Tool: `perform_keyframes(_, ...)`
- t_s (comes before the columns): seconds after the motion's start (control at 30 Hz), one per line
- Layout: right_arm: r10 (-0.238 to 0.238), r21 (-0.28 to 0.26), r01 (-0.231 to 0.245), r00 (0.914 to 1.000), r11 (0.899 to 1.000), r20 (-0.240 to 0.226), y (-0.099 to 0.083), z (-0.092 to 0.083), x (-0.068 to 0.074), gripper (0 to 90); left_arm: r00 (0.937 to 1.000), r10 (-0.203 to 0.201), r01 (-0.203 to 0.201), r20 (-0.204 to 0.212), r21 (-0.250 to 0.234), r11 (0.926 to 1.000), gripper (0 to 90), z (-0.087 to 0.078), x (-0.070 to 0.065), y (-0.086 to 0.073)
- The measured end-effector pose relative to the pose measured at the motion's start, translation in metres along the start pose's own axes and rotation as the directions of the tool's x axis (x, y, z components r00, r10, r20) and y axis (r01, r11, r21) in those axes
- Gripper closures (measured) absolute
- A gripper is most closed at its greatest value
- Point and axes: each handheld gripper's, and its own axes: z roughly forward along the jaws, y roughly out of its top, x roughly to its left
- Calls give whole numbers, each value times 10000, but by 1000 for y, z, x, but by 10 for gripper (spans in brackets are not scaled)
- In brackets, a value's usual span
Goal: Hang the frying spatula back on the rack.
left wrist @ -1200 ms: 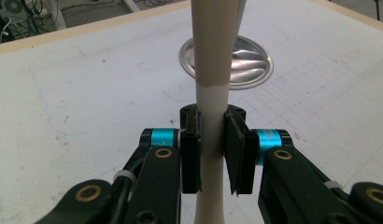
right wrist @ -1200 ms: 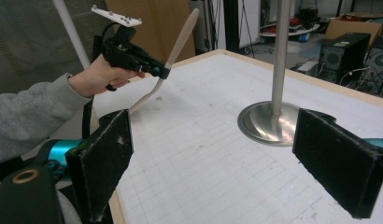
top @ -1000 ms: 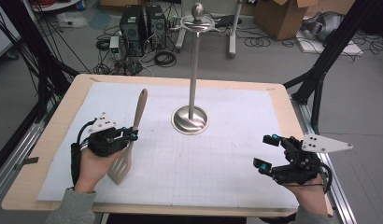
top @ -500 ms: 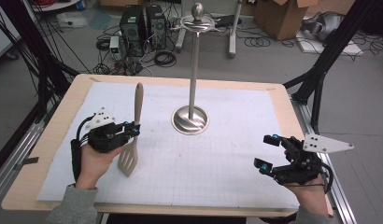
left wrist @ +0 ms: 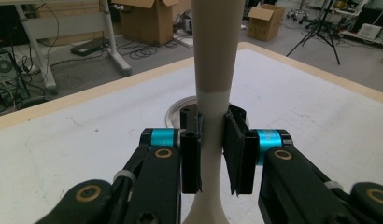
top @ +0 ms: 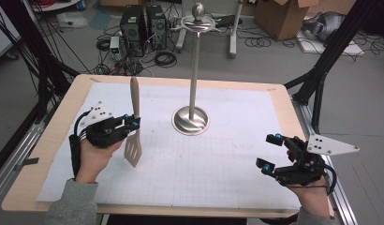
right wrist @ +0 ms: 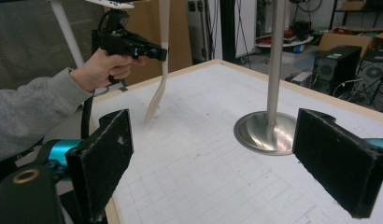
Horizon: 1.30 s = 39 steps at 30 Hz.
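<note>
1. L gripper [top: 132, 123], on the near-left part of the desk [top: 54, 140]: jaws clamped on the neck of a beige slotted spatula [top: 134, 126], w/ both pads flat against it in the left gripper view.
2. Spatula stands about upright: handle up and toward the far edge, slotted blade down, tip just above or on the white grid mat [top: 218, 159]; can't tell if it touches.
3. In the right gripper view the blade tip sits close to the mat and the handle rises past the top of the frame.
4. L hand [top: 94, 157] wraps the gripper body from below; grey sleeve at the desk's near edge.
5. R gripper [top: 269, 152] at the near-right corner of the desk, well apart from the spatula. Jaws wide open, nothing between the pads.
6. Steel stand [top: 192, 117]: round base on the mat at mid desk, tall pole w/ a ball top. It's to the right of the spatula, near but not touching.
7. Beyond the desk: floor w/ PC towers [top: 141, 26], cables, cardboard boxes [top: 281, 16].
</note>
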Motion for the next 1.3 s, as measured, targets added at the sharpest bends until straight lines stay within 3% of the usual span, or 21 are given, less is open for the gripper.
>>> perform_keyframes(0.13, -2, 51, 2, 10000, 10000, -2, -1, 0, -1, 114, 9996, -46, 53, 282, -237, 9997, 773, -1, 3, 2)
perform_keyframes(0.87, 78, -42, -78, 10000, 10000, -6, -1, -5, -2, 114, 9990, 331, -342, 293, 358, 9988, 773, 1, 10, 36)
perform_keyframes(1.0, 96, -74, -96, 10000, 9999, -8, -1, -6, -2, 114, 9987, 221, -233, 460, 261, 9994, 773, 2, 9, 45)
perform_keyframes(1.17, 101, -122, -101, 9999, 9999, -13, -1, -8, -2, 114, 9970, 534, -556, 556, 378, 9977, 773, 5, 7, 58)
perform_keyframes(1.3, 53, -215, -52, 10000, 9998, 8, -1, -9, -2, 114, 9951, 488, -528, 859, 444, 9976, 773, 8, 6, 63)
